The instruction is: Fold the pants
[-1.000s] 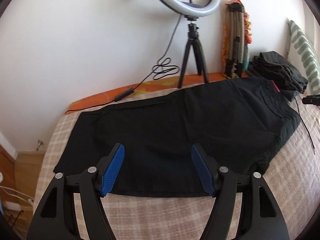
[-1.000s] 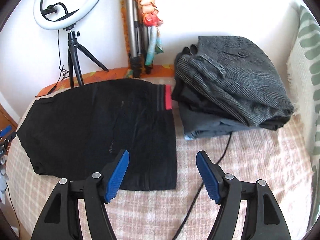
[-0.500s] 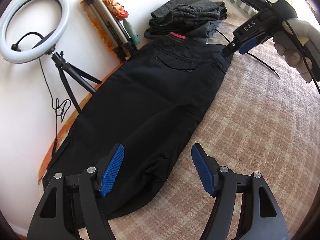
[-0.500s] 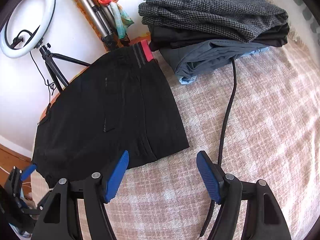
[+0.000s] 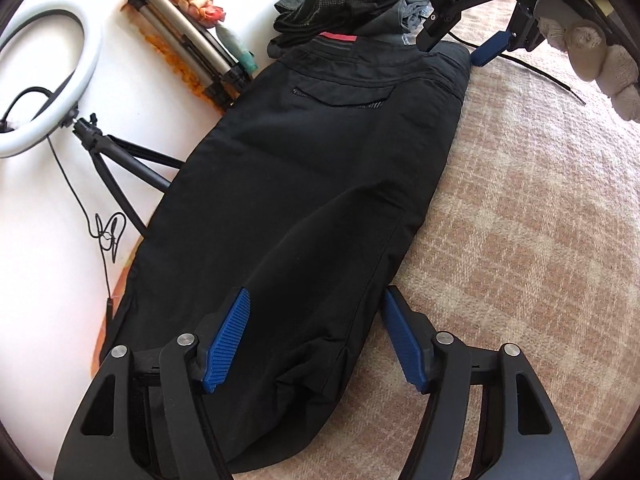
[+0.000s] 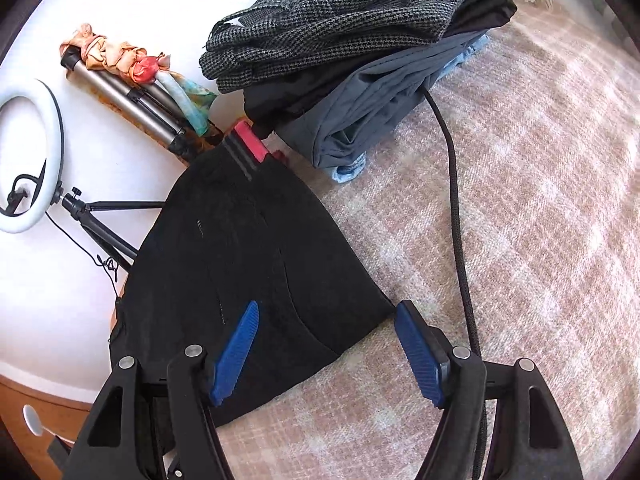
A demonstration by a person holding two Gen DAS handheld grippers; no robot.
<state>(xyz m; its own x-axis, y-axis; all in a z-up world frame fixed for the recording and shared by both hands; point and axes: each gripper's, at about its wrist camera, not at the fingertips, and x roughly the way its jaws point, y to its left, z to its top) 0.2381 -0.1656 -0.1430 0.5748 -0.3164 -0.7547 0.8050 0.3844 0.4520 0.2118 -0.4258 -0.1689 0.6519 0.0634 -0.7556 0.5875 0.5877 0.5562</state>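
Pants [image 5: 304,184], black and folded lengthwise, lay along the wall-side edge of the checked bedspread [image 5: 520,240], waistband beside a stack of folded clothes [image 6: 360,40]. Left gripper [image 5: 316,344] was closing astride the hem end, pads not yet pressing. Right gripper [image 6: 328,352] stood apart over the waistband corner.

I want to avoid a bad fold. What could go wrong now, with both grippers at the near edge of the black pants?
1. The left gripper is closing over bunched cloth at the leg end of the black pants; it may pinch only the top layer.
2. The black cable lies beside the right gripper and could get caught.
3. The waistband lies against the stack of folded clothes; lifting might disturb it.
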